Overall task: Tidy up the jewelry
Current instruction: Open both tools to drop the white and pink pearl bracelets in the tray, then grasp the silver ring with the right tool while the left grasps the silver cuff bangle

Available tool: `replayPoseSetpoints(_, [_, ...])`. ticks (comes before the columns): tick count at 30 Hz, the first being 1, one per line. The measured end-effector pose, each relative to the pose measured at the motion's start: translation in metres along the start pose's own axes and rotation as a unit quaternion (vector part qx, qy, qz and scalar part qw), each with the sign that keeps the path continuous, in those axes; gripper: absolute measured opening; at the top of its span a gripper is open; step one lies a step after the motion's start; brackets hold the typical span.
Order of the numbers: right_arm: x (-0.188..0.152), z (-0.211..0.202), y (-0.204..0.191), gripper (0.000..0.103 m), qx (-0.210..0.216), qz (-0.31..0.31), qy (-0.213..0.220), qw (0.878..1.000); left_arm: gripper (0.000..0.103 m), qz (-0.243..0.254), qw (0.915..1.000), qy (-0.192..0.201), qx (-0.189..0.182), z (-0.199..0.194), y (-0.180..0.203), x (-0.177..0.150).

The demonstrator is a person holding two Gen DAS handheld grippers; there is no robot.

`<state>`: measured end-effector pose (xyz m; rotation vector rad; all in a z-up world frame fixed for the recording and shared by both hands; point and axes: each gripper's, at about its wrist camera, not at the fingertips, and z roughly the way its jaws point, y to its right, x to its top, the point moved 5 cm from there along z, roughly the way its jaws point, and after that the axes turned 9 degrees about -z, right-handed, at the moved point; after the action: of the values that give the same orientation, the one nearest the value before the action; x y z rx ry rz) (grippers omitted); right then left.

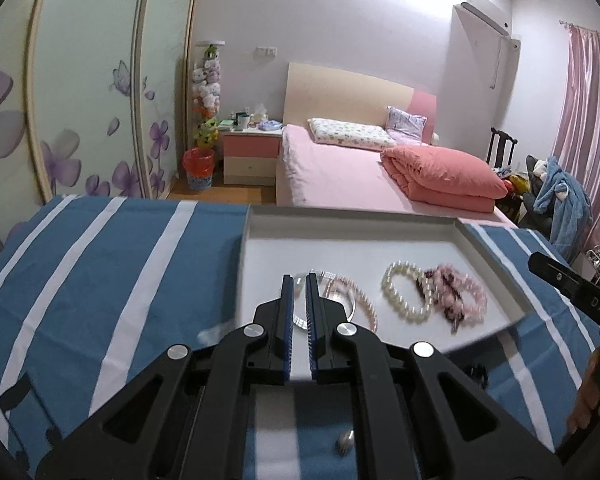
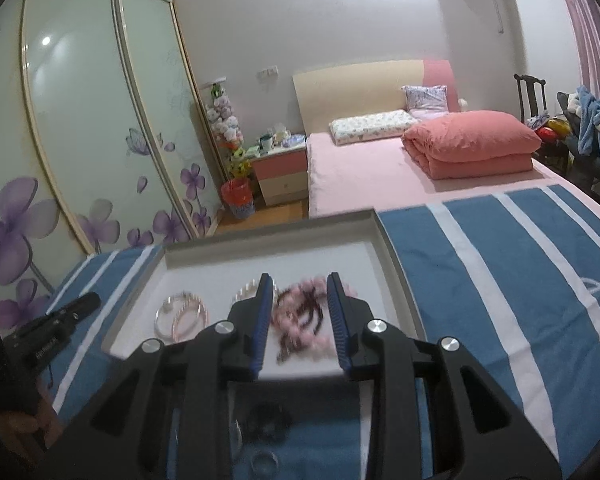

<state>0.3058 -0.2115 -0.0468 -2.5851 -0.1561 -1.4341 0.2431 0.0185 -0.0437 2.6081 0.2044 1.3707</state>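
Observation:
A shallow white tray (image 1: 420, 236) lies on the blue and white striped cloth (image 1: 100, 264). In it lie a white pearl bracelet (image 1: 406, 294), pink and dark bead bracelets (image 1: 458, 296), a pale pink bead bracelet (image 1: 360, 300) and a clear bangle (image 1: 300, 280). My left gripper (image 1: 299, 282) hovers over the tray's near left part with its jaws nearly closed and nothing between them. My right gripper (image 2: 300, 280) is open above the pink and dark beads (image 2: 300, 316). The tray (image 2: 260, 248) and the bangles (image 2: 180, 314) also show in the right wrist view.
A dark bracelet (image 2: 266, 420) and a clear ring (image 2: 264, 460) lie on the cloth before the tray; a small silver piece (image 1: 344, 442) too. Behind stand a pink bed (image 1: 340, 176), a nightstand (image 1: 252, 152), a flowered wardrobe (image 1: 80, 100) and a chair with clothes (image 1: 556, 192).

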Motion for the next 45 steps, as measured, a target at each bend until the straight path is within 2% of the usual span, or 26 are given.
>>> replayPoseSetpoints(4, [-0.026, -0.007, -0.005, 0.029, 0.015, -0.019, -0.042, 0.999, 0.009, 0.003, 0.9998, -0.021, 0.002, -0.01, -0.01, -0.017])
replayPoseSetpoints(9, [-0.065, -0.009, -0.016, 0.029, 0.044, -0.048, -0.11, 0.992, 0.038, 0.009, 0.999, -0.044, 0.003, -0.022, -0.017, -0.039])
replayPoseSetpoints(11, [-0.08, -0.013, -0.02, 0.029, 0.05, -0.062, -0.132, 0.988, 0.039, 0.016, 0.9986, -0.051, 0.001, -0.026, -0.016, -0.046])
replayPoseSetpoints(15, [-0.097, -0.014, -0.03, 0.03, 0.056, -0.077, -0.153, 0.984, 0.048, 0.026, 0.998, -0.058, -0.002, -0.03, -0.012, -0.052])
replayPoseSetpoints(23, [-0.103, -0.01, -0.046, 0.034, 0.055, -0.11, -0.169, 0.978, 0.053, 0.038, 0.9971, -0.065, -0.01, -0.03, -0.001, -0.06])
replayPoseSetpoints(32, [-0.102, 0.0, -0.059, 0.033, 0.04, -0.144, -0.172, 0.974, 0.056, 0.044, 0.9962, -0.071, -0.023, -0.029, 0.01, -0.063])
replayPoseSetpoints(33, [-0.102, 0.001, -0.059, 0.032, 0.038, -0.146, -0.173, 0.973, 0.056, 0.046, 0.996, -0.072, -0.026, -0.029, 0.013, -0.064])
replayPoseSetpoints(35, [-0.101, 0.002, -0.059, 0.022, 0.038, -0.15, -0.172, 0.973, 0.058, 0.049, 0.9955, -0.074, -0.032, -0.028, 0.019, -0.065])
replayPoseSetpoints(36, [-0.101, 0.002, -0.058, 0.022, 0.038, -0.15, -0.172, 0.973, 0.058, 0.052, 0.9951, -0.076, -0.037, -0.027, 0.024, -0.067])
replayPoseSetpoints(40, [-0.099, 0.001, -0.044, 0.022, 0.02, -0.128, -0.172, 0.977, 0.062, 0.063, 0.9926, -0.089, -0.053, -0.022, 0.044, -0.073])
replayPoseSetpoints(45, [-0.096, -0.003, -0.007, 0.022, -0.008, -0.068, -0.175, 0.982, 0.072, 0.091, 0.9862, -0.118, -0.072, -0.011, 0.073, -0.086])
